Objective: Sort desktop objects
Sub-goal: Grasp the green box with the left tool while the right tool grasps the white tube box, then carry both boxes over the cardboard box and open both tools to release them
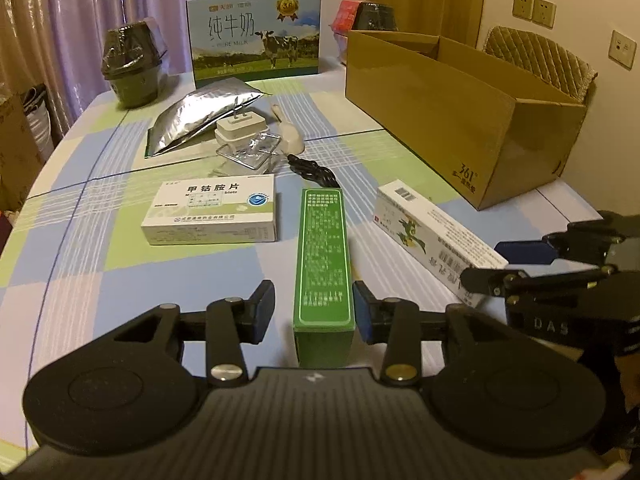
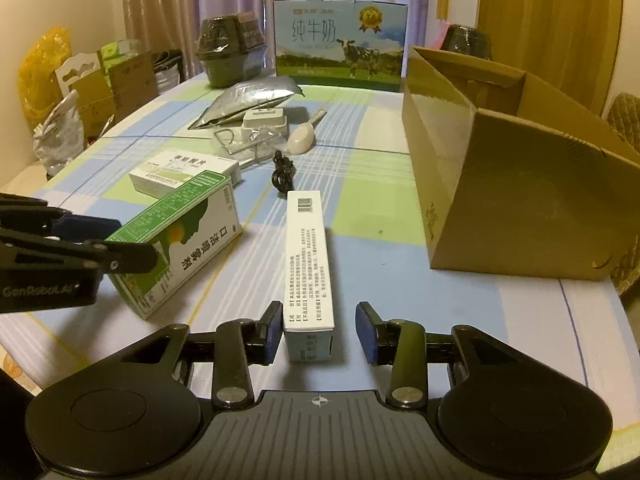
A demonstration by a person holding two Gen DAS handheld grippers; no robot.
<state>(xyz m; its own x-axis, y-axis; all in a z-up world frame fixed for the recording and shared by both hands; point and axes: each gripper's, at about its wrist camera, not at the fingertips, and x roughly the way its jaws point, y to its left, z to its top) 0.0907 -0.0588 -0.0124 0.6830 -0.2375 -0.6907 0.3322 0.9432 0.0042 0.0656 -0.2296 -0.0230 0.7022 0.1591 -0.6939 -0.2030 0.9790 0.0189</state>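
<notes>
Left gripper (image 1: 314,312) fingers stand apart astride the near end of the green box (image 1: 323,264), which rests on the checked tablecloth (image 1: 100,264); contact with the pads cannot be confirmed. Right gripper (image 2: 320,330) is likewise spread around the near end of the white box (image 2: 308,264), left pad just beside it, right pad clear. Open cardboard carton (image 2: 520,184) stands to the right, medicine box (image 1: 212,210) farther left.

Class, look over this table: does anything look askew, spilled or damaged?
Nothing is spilled or visibly damaged. The odd one is the green box: it stands on its narrow edge, between the open left gripper, while the white box lies flat.
</notes>
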